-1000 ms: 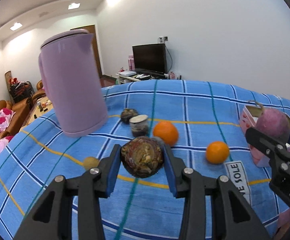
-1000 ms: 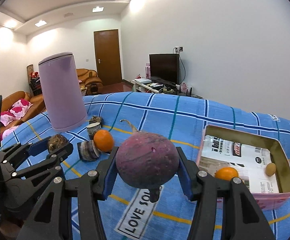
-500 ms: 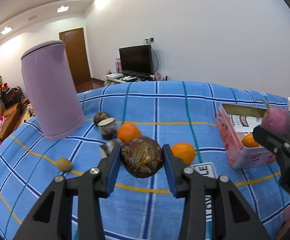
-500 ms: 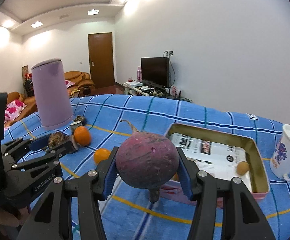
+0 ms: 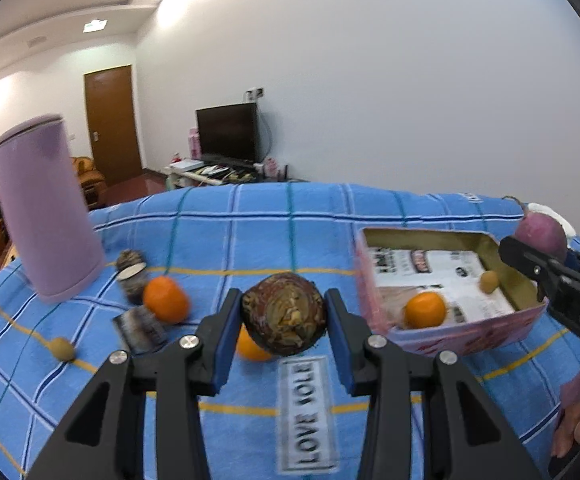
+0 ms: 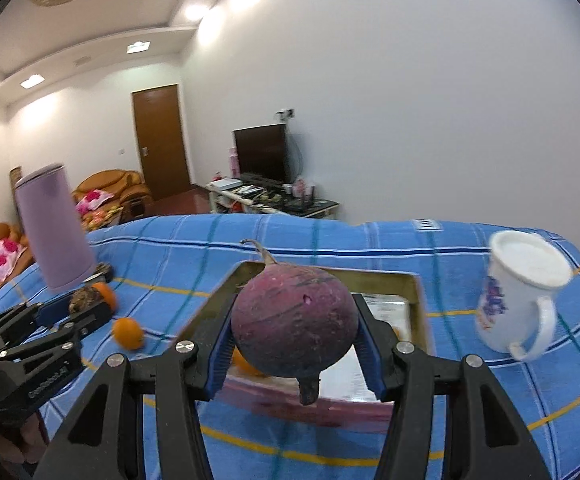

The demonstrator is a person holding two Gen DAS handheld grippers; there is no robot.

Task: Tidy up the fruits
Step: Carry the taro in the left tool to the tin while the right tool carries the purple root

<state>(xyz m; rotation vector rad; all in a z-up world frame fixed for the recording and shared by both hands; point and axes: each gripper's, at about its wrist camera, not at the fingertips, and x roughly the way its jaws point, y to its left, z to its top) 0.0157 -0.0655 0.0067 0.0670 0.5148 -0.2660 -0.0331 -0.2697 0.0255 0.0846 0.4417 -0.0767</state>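
The left tool [image 5: 284,322] was clamped on a brown, rough-skinned round root [image 5: 284,312], both blue pads pressed against its sides, and held it above the bench [image 5: 250,232], which carried a blue checked cloth. The right tool [image 6: 294,338] gripped a purple round root [image 6: 294,320] the same way, its thin tail pointing up, over the near edge of the pink tray [image 5: 470,328]. That tray sat toward the bench's right side and held one orange [image 5: 425,309] and a small tan fruit [image 5: 489,281] on printed paper. Toward the left side a lilac cylindrical container [image 5: 44,212] stood upright. Between it and the tray lay a second orange [image 5: 166,299] beside some dark cut pieces [image 5: 136,280], a third orange [image 5: 250,346] partly hidden behind the left tool, and a small tan fruit [image 5: 63,349] nearer the left edge. A white mug [image 6: 518,300] stood beyond the tray, by the bench's right edge.
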